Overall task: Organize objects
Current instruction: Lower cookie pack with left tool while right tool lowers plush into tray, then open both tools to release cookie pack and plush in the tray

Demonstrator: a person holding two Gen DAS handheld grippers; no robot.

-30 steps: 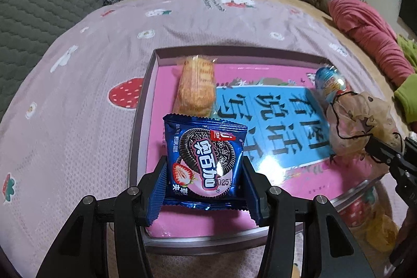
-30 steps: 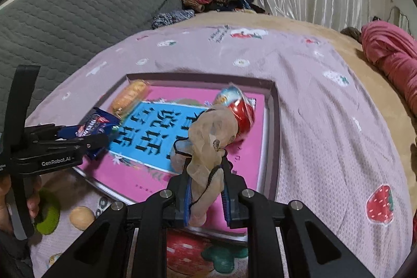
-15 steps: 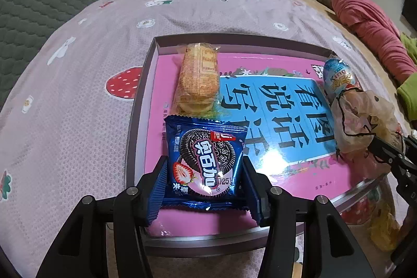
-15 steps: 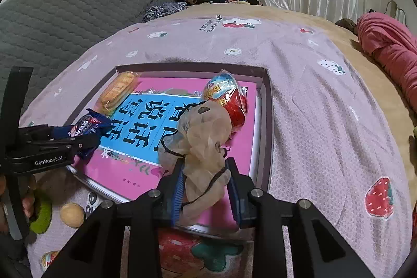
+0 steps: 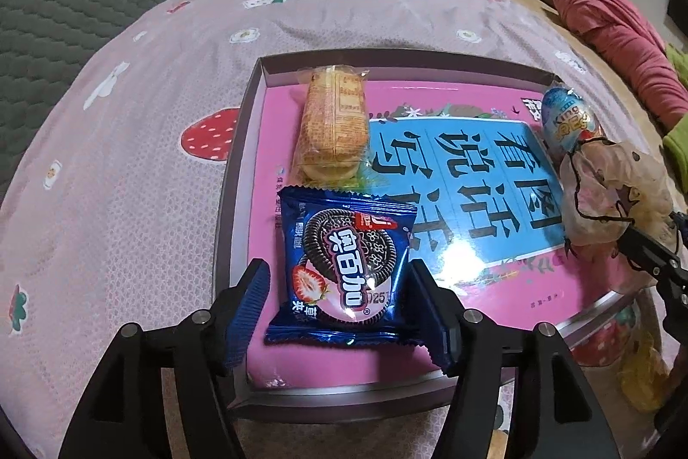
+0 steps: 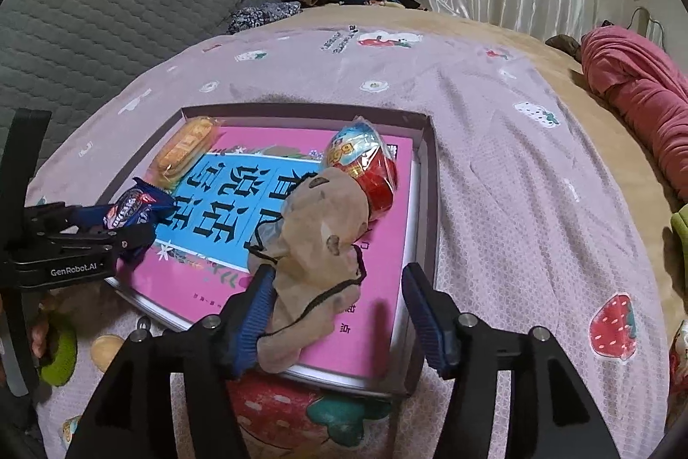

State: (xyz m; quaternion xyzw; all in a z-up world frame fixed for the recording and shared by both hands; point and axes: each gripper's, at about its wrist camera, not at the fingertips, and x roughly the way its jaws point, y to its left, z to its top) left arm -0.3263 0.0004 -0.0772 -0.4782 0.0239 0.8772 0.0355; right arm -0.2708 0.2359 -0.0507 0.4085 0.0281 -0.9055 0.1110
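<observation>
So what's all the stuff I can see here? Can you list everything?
Oreo packet: one, blue, near left of the tray, between the left fingers.
Biscuit pack: one, golden, far left of the tray.
Chocolate egg: one, red and blue, right side of the tray.
Cloth pouch: one, beige with black cord, in front of the egg.
Tray: one, grey rim, pink and blue picture inside, on the bed.
Bedspread: one, lilac with strawberries.
Left gripper: open.
Right gripper: open.
</observation>
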